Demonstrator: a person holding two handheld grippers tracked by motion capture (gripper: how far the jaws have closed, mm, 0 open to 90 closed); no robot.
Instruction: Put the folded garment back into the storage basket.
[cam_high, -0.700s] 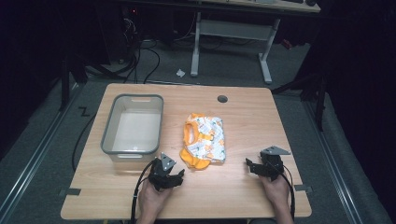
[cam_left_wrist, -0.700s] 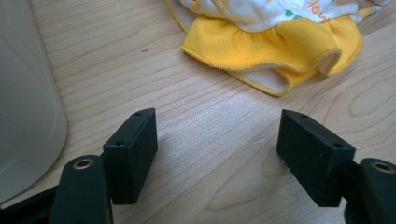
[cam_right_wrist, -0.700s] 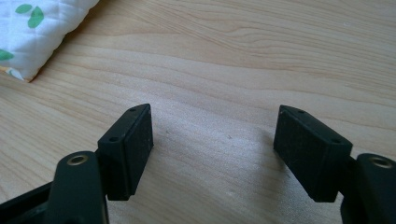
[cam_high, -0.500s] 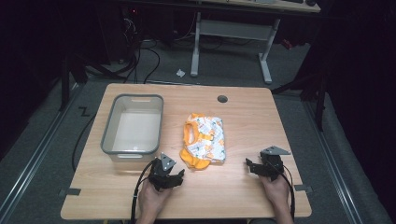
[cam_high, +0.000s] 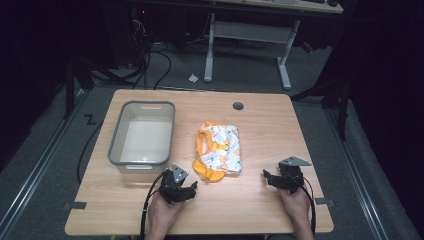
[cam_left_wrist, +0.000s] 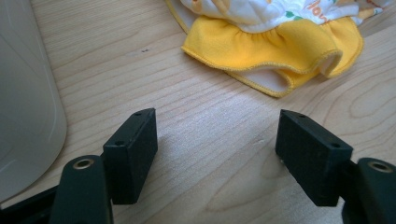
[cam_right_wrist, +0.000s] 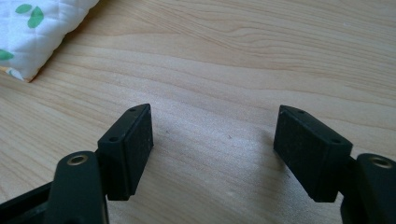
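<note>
Garment (cam_high: 218, 151) at one o'clock of left gripper (cam_high: 186, 190), nearer; long axis twelve-to-six | both jaws wide, empty; right gripper (cam_high: 270, 178) well apart

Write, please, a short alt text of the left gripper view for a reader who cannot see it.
The left gripper has its two black jaws open over a bare wooden table, with nothing between them. Just ahead lies a yellow and white patterned cloth, apart from the jaws, and the wall of a grey plastic bin stands at the left edge.
</note>
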